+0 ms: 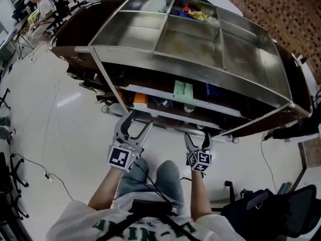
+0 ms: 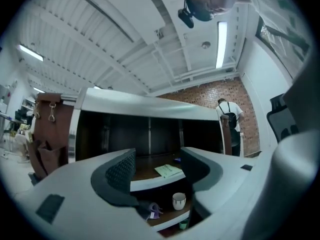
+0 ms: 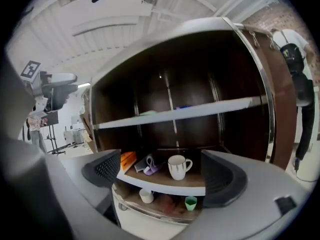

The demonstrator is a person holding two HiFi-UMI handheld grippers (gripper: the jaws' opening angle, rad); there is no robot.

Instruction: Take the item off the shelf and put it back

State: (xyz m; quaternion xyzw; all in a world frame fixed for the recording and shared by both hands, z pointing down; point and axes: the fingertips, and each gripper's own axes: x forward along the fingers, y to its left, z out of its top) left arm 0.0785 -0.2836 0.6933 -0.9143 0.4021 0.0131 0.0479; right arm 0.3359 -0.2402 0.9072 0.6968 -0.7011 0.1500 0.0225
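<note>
A wooden shelf unit with a metal tray top (image 1: 251, 79) stands in front of me. In the right gripper view a white striped mug (image 3: 179, 166) stands on the middle shelf board (image 3: 170, 181), beyond my right gripper (image 3: 161, 159). That gripper (image 1: 197, 137) is open with nothing between its jaws. A green booklet (image 2: 169, 171) lies on the upper shelf, also seen from above (image 1: 183, 91). My left gripper (image 2: 156, 160) is open and empty, held before the shelf at the left (image 1: 139, 120).
An orange pack (image 3: 128, 160) and a purple item (image 3: 149, 168) lie left of the mug. A small white cup (image 3: 146, 195) and a green cup (image 3: 190, 202) sit on the bottom shelf. A black bag (image 1: 271, 210) lies at my right. A person (image 1: 42, 9) sits far left.
</note>
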